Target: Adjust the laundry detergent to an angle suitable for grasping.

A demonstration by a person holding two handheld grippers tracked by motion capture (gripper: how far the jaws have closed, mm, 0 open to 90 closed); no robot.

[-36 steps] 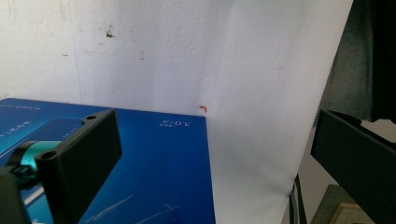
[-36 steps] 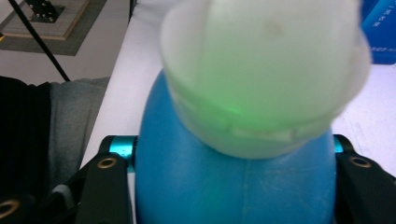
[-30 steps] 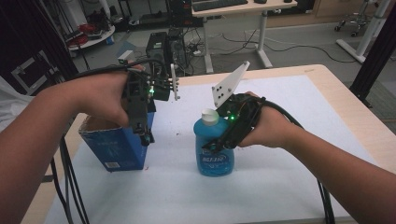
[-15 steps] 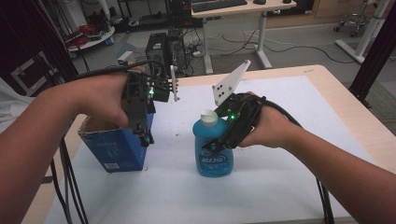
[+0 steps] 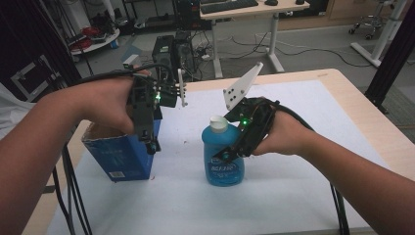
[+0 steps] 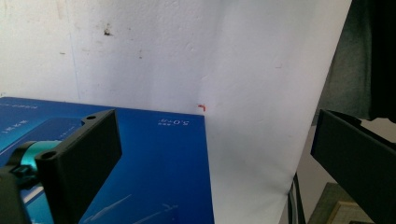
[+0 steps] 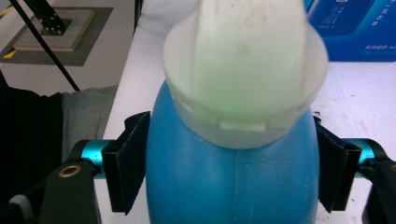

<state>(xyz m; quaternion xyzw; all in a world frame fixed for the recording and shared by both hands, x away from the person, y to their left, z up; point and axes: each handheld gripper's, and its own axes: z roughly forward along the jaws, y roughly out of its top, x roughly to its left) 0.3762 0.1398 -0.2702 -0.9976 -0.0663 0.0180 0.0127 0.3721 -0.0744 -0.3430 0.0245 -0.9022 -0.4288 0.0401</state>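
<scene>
A blue bottle (image 5: 222, 164) with a white cap (image 5: 218, 123) stands upright on the white sheet. My right gripper (image 5: 230, 152) reaches it from the right, one jaw on each side of its shoulder (image 7: 229, 182). Those jaws have just been opening, and the pads (image 7: 128, 163) now sit beside the bottle's sides rather than pressing on them. My left gripper (image 5: 150, 144) hangs, pointing down, over the right edge of a blue carton (image 5: 120, 159). Its jaws are wide apart with nothing between them (image 6: 210, 154), and the carton's blue face (image 6: 159, 177) lies below.
The white sheet (image 5: 303, 103) covers most of the wooden table (image 5: 364, 105), bare to the right of and in front of the bottle. Cables trail from both grippers off the near edge. Beyond the table stand a desk and a computer tower on the floor.
</scene>
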